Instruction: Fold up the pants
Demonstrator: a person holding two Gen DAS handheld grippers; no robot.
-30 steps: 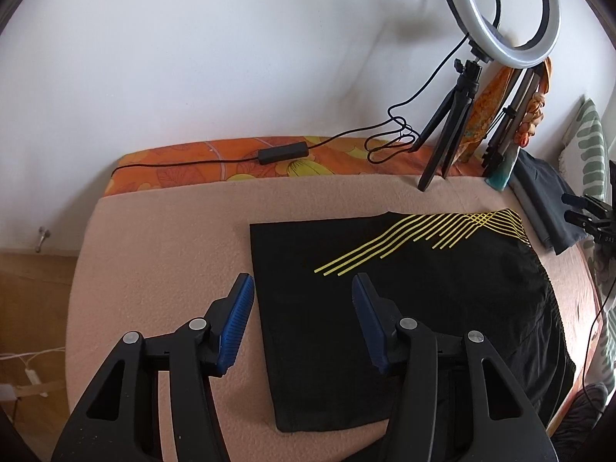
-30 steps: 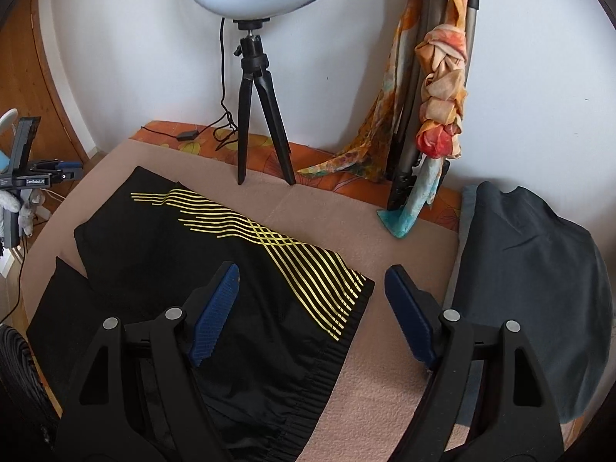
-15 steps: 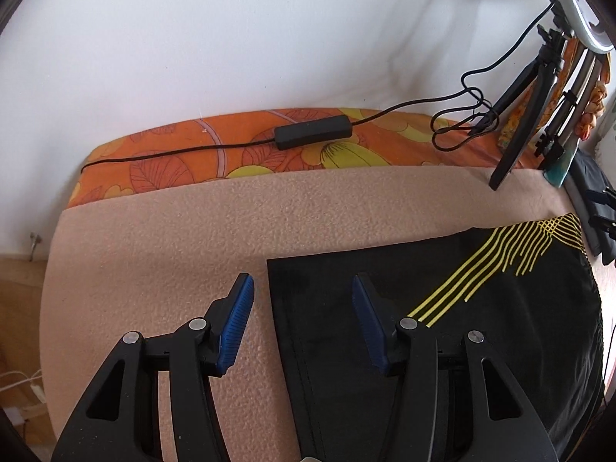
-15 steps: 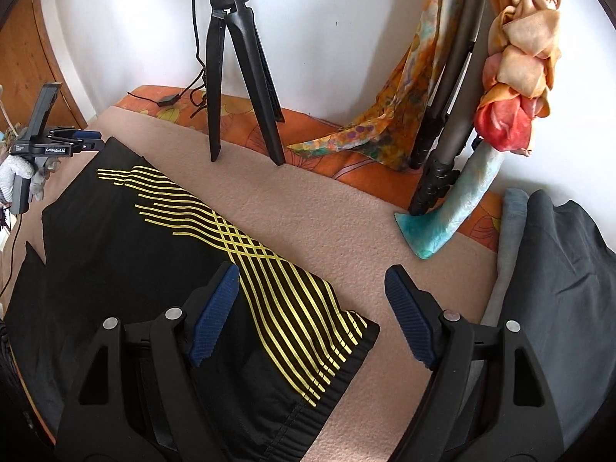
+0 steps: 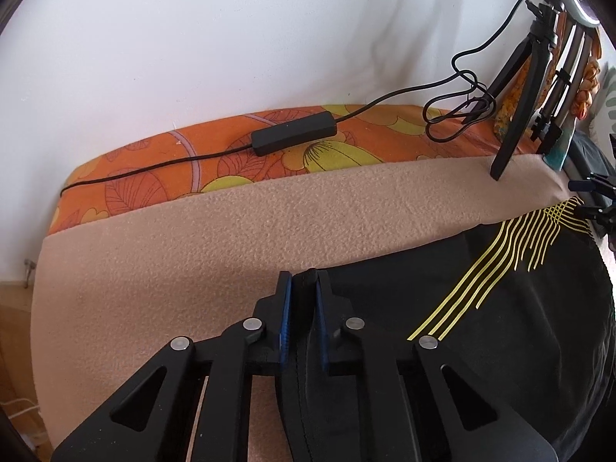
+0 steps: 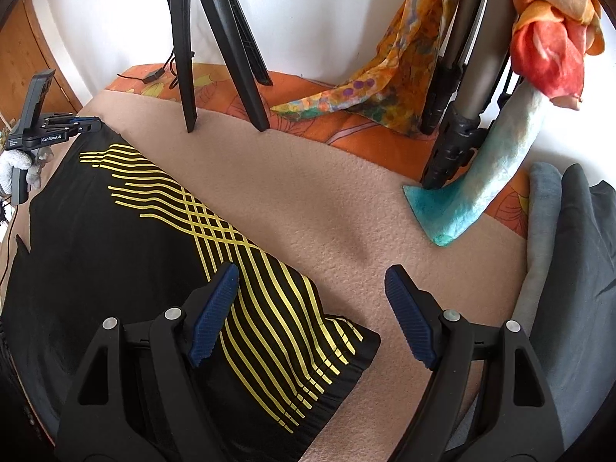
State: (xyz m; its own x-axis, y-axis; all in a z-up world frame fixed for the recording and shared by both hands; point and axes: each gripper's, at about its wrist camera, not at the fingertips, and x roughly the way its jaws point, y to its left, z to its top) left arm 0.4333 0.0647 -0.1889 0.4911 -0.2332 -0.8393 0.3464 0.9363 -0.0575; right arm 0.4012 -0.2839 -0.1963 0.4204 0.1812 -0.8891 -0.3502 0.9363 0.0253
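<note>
The left gripper [image 5: 302,283] points steeply down at the corner of the black pants [image 5: 500,327]. Its jaws have just been closing, and now the two blue pads [image 5: 284,319] stand narrow with a fold of the black cloth pinched between them at the hem corner. In the right wrist view this same gripper shows small at the far left edge, held by a hand in a grey glove [image 6: 13,165].

The right gripper [image 6: 312,281] also points steeply down, above the other end of the pants. Its jaws stand wide. One pad hangs over the yellow stripes and the other over the bare blanket [image 6: 327,211], so the waistband corner of the pants lies between them. Whether the pads touch the cloth I cannot tell.

There is one pair of pants, black with a band of thin yellow lines, lying flat on the one beige blanket that covers the bed. Under the blanket one orange flowered sheet [image 5: 173,177] shows along the wall. Two tripods stand at the back: one black tripod [image 6: 215,46] and one grey tripod [image 6: 473,69], which carries coloured scarves [image 6: 385,61]. One black cable with one control box [image 5: 292,136] lies on the sheet. One pile of dark grey clothes [image 6: 577,269] lies at the right.
</note>
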